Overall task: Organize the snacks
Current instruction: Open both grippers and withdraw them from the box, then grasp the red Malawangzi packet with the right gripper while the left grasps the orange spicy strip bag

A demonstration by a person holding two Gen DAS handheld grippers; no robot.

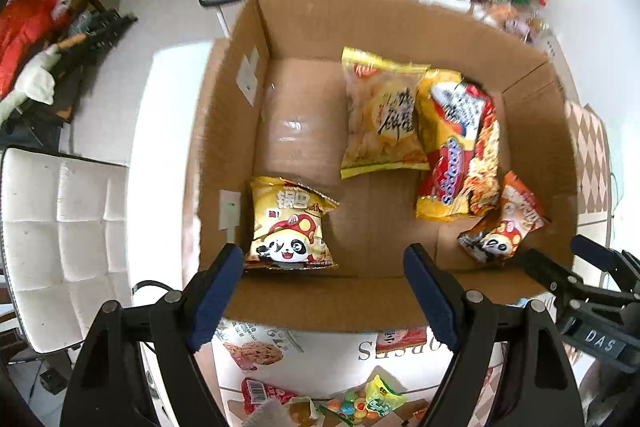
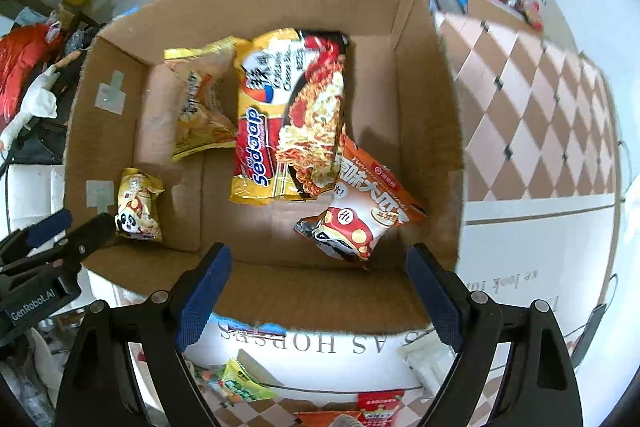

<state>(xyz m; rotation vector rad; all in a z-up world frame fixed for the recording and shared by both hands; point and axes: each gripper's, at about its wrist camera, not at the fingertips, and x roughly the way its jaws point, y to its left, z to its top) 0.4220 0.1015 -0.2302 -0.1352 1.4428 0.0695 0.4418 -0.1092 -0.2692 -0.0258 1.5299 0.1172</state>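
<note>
A: Which snack is next, and where does it lie?

B: My guess is the small green-and-yellow candy packet, loose on the desk just outside the near wall of the brown cardboard box. From the left wrist view it sits below and between the blue pads, closer to the holder than the box is. Its long axis I cannot tell; too little of it shows.

A: And what is already in the box?

B: A small yellow panda snack bag in the near left corner, a pale yellow crisp bag further back, a long yellow-and-red noodle packet running near to far, and an orange panda bag at the near right.

A: The hands?

B: The left hand-held gripper stands wide apart with nothing between its pads, hanging over the near rim. The right hand-held gripper is equally spread and empty, above the orange bag.

A: Which is nearer the candy packet?

B: Likely the left; in the right wrist view the same packet lies off toward the left pad. Either would have to draw back toward the near side and descend outside the box.
</note>
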